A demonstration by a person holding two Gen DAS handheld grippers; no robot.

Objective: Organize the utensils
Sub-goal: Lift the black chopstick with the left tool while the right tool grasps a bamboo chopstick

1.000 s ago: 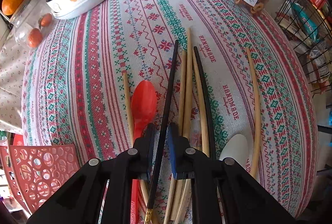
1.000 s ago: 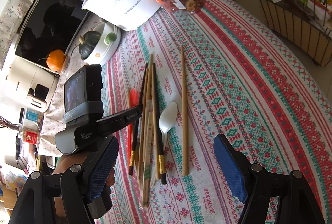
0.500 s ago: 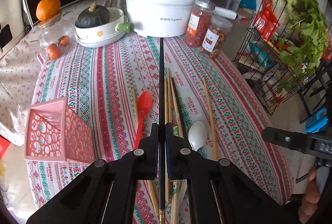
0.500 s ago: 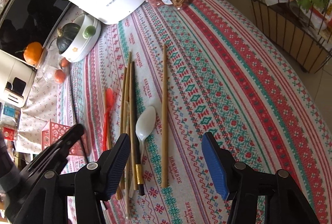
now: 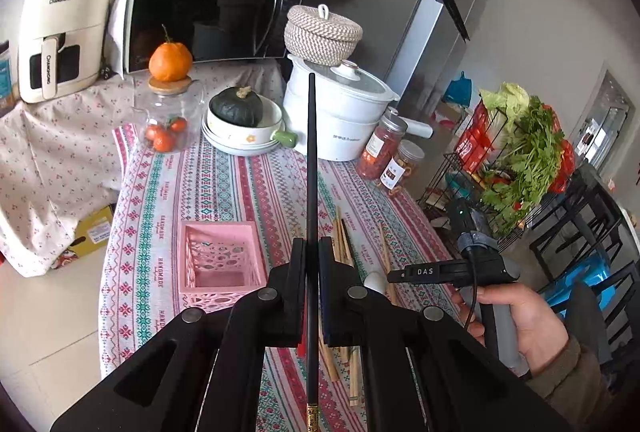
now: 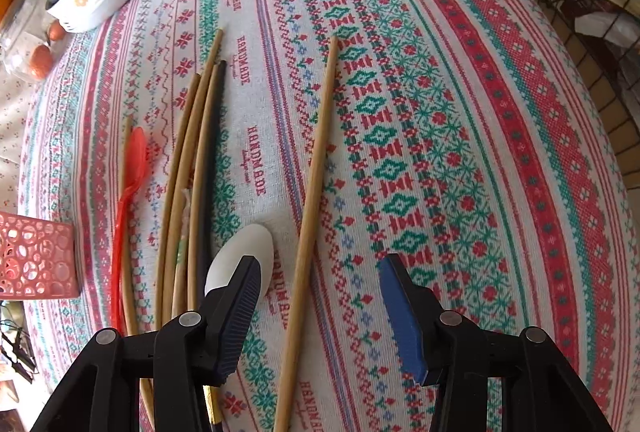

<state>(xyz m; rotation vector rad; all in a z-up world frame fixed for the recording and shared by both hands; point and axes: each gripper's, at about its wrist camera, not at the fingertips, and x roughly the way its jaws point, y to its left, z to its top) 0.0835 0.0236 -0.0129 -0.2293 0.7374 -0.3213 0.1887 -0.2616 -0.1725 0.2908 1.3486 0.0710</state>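
L gripper: my jaws pressed tight on one black chopstick, pinched partway along its shaft. Stick is lifted clear of the table, tip pointing up toward the white cooker, gold-banded end hanging below the jaws. Pink basket sits on the patterned tablecloth just left of my L jaws, open side up; nothing visible inside.

R gripper: jaws spread roughly halfway and have just been closing. Pads touch nothing. It points steeply down over the cloth; one bamboo chopstick runs up between the jaws, lying flat, apart from both pads. White spoon lies just by the left pad, partly hidden behind it.

Remaining utensils, R view: bundle of bamboo chopsticks with a second black chopstick alongside, left of the spoon. Red spoon further left, another bamboo stick beside it. All flat on cloth.

My R hand shows in the L view, gripping the R tool's handle at the table's right edge.
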